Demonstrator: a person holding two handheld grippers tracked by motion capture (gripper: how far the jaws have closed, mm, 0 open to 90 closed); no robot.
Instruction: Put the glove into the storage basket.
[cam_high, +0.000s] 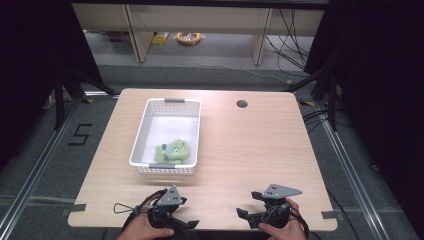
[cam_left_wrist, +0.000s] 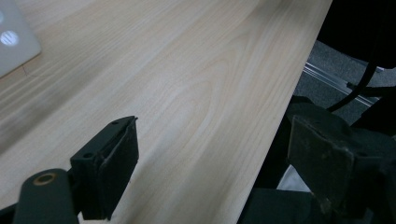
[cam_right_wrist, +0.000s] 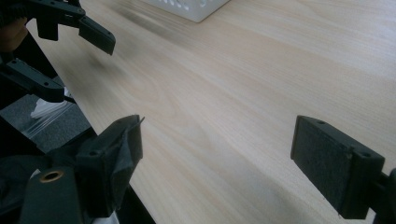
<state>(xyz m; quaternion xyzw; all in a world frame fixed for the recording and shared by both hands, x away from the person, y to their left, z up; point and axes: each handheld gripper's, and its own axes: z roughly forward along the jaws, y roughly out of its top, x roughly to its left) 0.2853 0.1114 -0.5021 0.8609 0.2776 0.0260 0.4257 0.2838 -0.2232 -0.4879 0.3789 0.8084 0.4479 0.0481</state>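
Both claws, left claw (cam_high: 192, 223) and right claw (cam_high: 241, 213), gape at table (cam_high: 250, 150) near edge.

Left gripper (cam_high: 192, 223), lower left of the high view: black body, grey three-cornered plate on top, thin black cable looping leftward. Right gripper (cam_high: 241, 212), lower right: same black build, grey plate with small holes. Jaws: matte black blocks with dark textured pads (cam_right_wrist: 327, 161); brass-ringed pivot hole at each base.

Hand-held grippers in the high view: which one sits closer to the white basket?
The left hand-held gripper. It rests at the table's near edge just below the white basket, while the right hand-held gripper lies farther off to the side.
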